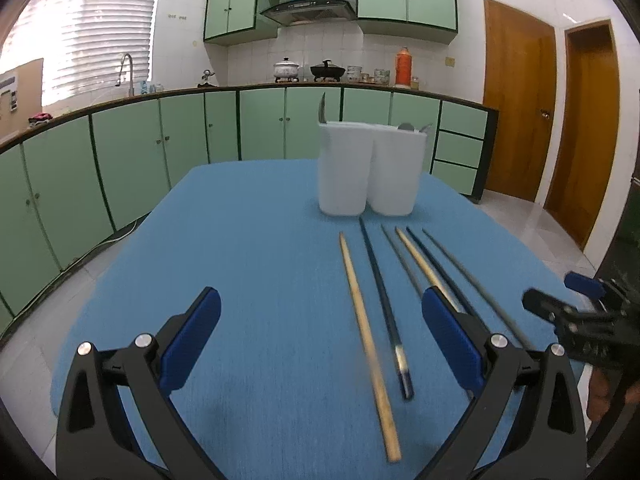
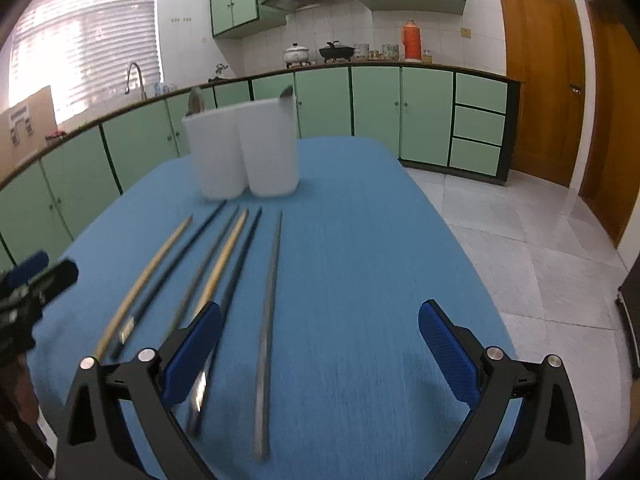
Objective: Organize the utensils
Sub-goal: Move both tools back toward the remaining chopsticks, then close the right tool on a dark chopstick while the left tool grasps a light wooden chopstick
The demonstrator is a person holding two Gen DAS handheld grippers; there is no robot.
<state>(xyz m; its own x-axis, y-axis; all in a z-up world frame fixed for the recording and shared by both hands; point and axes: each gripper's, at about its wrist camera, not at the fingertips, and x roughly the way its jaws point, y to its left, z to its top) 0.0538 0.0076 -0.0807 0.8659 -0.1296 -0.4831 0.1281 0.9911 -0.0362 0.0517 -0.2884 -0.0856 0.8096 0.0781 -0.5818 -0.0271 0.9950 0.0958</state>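
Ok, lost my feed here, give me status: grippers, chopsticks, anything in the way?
Left gripper open, empty. Right gripper open, empty. Six chopsticks loose on blue cloth, before white holder. Path clear.

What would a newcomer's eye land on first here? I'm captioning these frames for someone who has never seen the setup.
Six chopsticks lie fanned side by side on the blue tablecloth, a pale wooden chopstick leftmost and a grey metal chopstick rightmost. Behind them stand two white holders, touching, with utensil tips poking above their rims. In front, the left gripper and right gripper both hang open.
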